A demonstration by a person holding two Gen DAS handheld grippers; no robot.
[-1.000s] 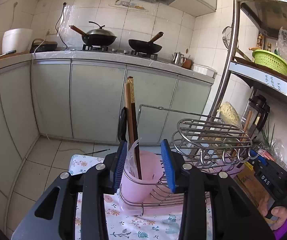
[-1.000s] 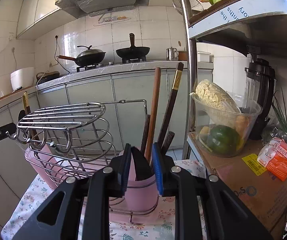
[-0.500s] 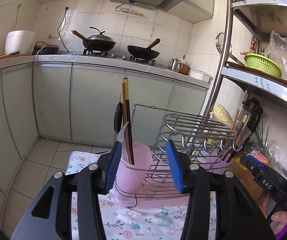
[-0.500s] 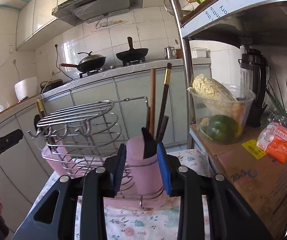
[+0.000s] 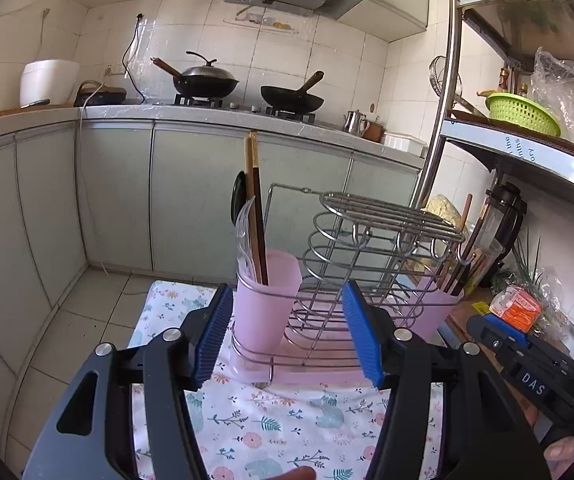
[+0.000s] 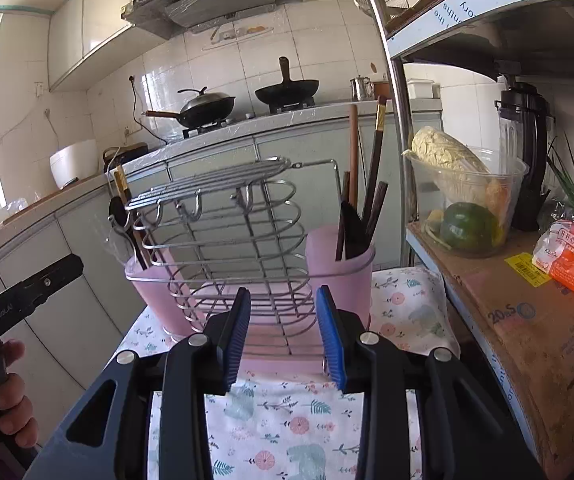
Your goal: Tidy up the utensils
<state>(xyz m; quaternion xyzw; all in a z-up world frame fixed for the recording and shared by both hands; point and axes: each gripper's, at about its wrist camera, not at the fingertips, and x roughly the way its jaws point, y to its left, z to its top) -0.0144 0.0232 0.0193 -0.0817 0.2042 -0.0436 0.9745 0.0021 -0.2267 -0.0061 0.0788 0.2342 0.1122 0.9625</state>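
Both empty: left hand-held gripper [image 5: 287, 330] and right hand-held gripper [image 6: 283, 330] stand released. Utensils [image 5: 253, 216] stand upright in pink cups [image 5: 267, 296] ahead, held by wire rack [image 6: 223, 240], apparently sorted.

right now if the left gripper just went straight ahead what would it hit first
Most likely the wire utensil rack: the open left gripper points at the stretch between its two pink cups, and the left pink cup stands just inside its left finger. Depth is unclear, so the cup could touch first.
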